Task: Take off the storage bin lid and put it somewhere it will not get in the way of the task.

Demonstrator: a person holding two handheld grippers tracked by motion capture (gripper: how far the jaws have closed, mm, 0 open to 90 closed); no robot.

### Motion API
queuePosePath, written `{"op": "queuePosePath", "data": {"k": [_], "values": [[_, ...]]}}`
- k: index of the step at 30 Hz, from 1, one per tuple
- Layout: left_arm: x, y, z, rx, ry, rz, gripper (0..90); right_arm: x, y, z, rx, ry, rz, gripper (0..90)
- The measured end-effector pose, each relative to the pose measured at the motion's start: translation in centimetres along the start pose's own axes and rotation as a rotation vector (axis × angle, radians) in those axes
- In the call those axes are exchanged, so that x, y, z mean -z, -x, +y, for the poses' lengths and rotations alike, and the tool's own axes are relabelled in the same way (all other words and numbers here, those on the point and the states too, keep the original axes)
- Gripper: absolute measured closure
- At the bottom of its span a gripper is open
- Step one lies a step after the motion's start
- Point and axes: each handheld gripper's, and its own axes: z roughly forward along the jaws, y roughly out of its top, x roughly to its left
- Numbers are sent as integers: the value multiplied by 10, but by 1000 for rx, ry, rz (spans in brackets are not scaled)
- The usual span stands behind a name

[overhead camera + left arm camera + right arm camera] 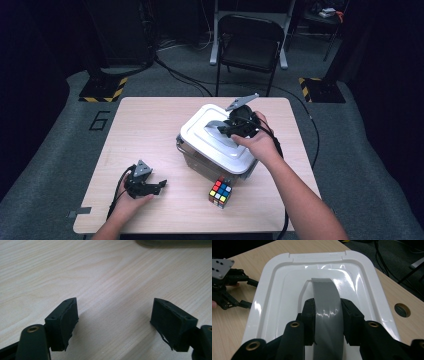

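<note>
- my right gripper [327,322] is clamped on the grey arched handle [325,302] of the white plastic lid [215,137], mid-table toward the right.
- my left gripper [113,315], jaws apart with nothing between, sits over the near-left wooden table [150,125].

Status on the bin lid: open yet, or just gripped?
Done: the right gripper is clamped on the grey handle of the white lid. In hand: that grip; the lid appears seated on the bin. The left gripper rests open on the table, nothing between its jaws. Left: lifting the lid; the puzzle cube lies untouched beside the bin.
</note>
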Motion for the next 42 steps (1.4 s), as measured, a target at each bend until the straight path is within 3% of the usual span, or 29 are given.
{"op": "queuePosePath", "data": {"k": [16,22,23,24,29,42], "values": [[-1,1,0,-3,-9,-16,166,22,23,-14,-38,10,-50,667],[-1,1,0,-5,-10,-15,165,29,32,-20,-49,18,-73,667],[-1,1,0,-3,-10,-16,165,31,32,-20,-73,10,-75,667],[-1,1,0,-2,-9,-17,165,32,35,-22,-60,17,-82,667],[-1,1,0,-2,-9,-16,165,38,40,-25,-97,14,-98,667],[-1,1,0,-2,-9,-12,165,49,58,-39,-121,20,-143,667]]}}
